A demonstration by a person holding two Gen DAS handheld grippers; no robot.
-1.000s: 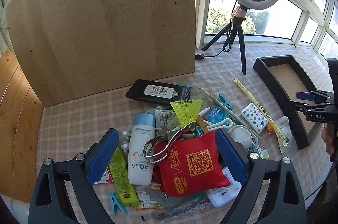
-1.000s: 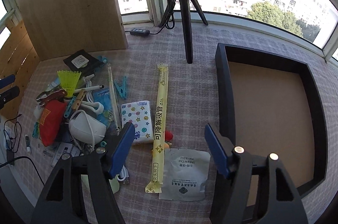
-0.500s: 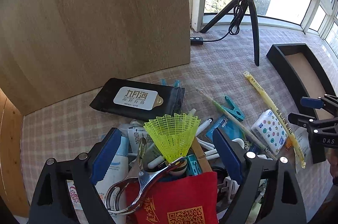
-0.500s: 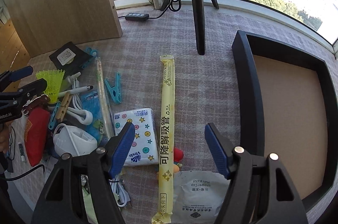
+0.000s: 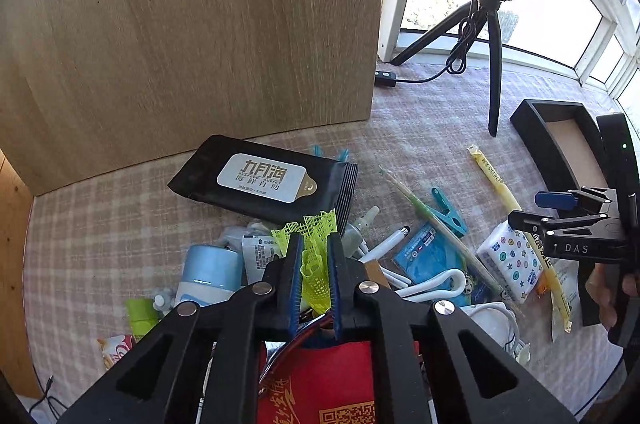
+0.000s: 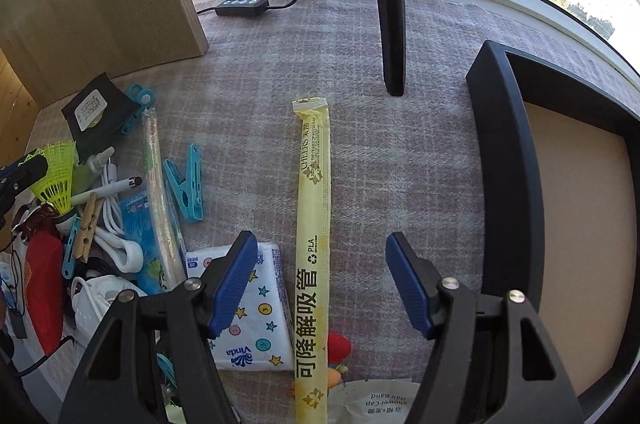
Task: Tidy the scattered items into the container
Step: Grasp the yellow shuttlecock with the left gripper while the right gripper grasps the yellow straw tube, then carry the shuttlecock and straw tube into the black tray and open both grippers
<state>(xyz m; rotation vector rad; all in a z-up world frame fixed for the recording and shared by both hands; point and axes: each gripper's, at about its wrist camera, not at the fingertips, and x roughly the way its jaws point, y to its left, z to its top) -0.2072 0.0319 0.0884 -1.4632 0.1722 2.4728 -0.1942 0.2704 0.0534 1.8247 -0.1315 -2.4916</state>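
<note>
My left gripper (image 5: 314, 248) is shut on the yellow-green shuttlecock (image 5: 314, 262) at the top of the pile of items; the shuttlecock also shows in the right wrist view (image 6: 56, 180). My right gripper (image 6: 322, 264) is open, low over the long yellow straw packet (image 6: 314, 224), with its jaws on either side of it. The black tray (image 6: 504, 160) with a brown floor lies to the right and holds nothing visible. It also shows in the left wrist view (image 5: 540, 140).
The pile holds a red pouch (image 5: 320, 384), black wipes pack (image 5: 264, 180), sunscreen bottle (image 5: 208, 272), blue clothes pegs (image 6: 184, 184), tissue pack (image 6: 256, 324) and shower cap sachet (image 6: 376, 404). A tripod leg (image 6: 390, 4) stands ahead; a wooden board (image 5: 180, 24) stands behind.
My left gripper moved forward and down onto the pile and shut on the shuttlecock. My right gripper moved forward and lower over the yellow straw packet, staying open.
</note>
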